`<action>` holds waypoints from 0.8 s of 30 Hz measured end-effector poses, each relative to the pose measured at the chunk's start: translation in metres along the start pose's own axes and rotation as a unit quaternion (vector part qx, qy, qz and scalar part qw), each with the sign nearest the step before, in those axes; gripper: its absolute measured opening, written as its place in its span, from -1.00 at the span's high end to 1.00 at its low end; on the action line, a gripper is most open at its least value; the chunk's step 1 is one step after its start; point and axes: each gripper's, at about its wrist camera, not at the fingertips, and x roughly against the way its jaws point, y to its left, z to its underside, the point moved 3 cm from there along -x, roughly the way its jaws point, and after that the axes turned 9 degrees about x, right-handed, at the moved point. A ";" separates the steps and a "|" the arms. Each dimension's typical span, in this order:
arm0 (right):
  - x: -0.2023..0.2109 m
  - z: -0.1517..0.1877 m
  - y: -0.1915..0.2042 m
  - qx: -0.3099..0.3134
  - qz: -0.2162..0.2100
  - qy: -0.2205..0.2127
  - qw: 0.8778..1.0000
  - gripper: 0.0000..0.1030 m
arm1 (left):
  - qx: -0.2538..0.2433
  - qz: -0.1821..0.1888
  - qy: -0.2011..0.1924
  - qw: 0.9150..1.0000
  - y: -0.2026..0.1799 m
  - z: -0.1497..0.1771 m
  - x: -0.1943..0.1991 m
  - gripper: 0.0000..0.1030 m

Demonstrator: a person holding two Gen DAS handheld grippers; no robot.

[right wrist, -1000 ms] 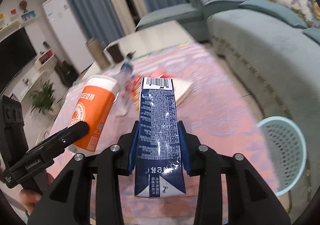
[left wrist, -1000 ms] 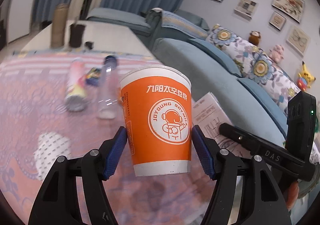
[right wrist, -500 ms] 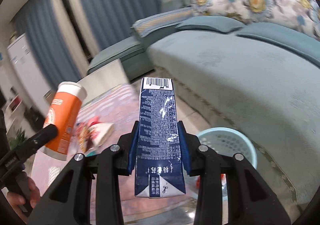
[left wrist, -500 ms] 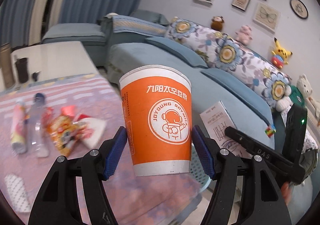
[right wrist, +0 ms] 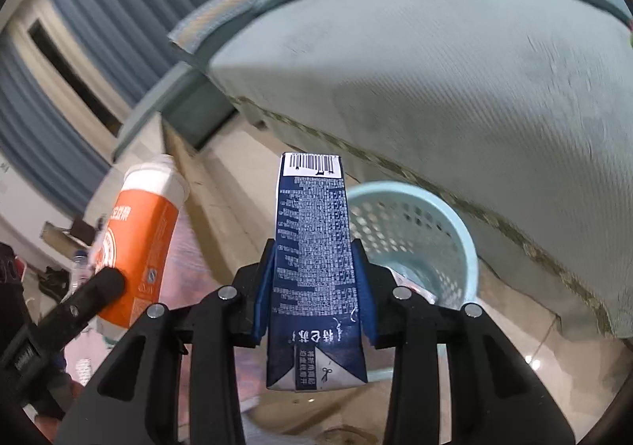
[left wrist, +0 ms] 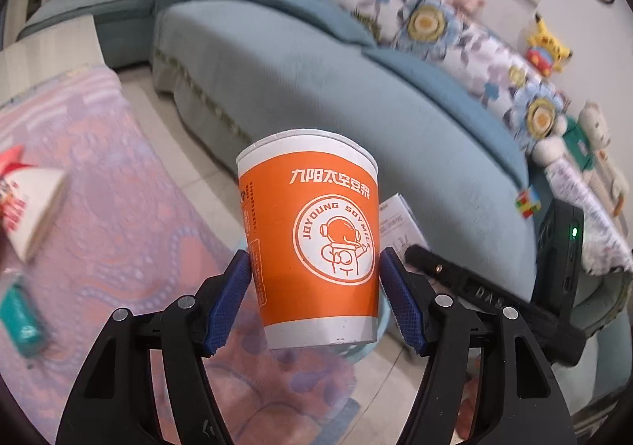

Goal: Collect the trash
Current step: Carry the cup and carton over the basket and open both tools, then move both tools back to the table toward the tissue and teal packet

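Beside the blue sofa point(right wrist: 455, 61), 1 pale basket point(right wrist: 443, 215) stands on the floor at 1 o'clock of the right gripper point(right wrist: 312, 286), clamped on 1 navy carton point(right wrist: 312, 247). Left gripper point(left wrist: 316, 298) pinches 1 orange cup point(left wrist: 312, 235). Best centre each over the rim before letting go, 1 at a time.

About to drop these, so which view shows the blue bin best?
The right wrist view: the blue bin shows its open rim and perforated wall, just beyond the carton. In the left wrist view only a sliver peeks out beneath the orange cup.
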 end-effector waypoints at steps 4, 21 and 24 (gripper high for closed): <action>-0.029 0.010 -0.017 -0.014 0.037 0.044 0.998 0.35 | 0.009 0.013 0.027 1.000 0.006 0.011 -0.022 -0.31; -0.008 0.014 -0.007 0.017 0.028 0.012 0.999 0.21 | -0.002 0.024 -0.008 1.000 0.008 0.005 0.014 -0.40; 0.008 0.007 0.019 0.050 0.017 -0.014 0.999 0.22 | 0.007 0.036 -0.032 0.999 0.005 0.000 0.039 -0.40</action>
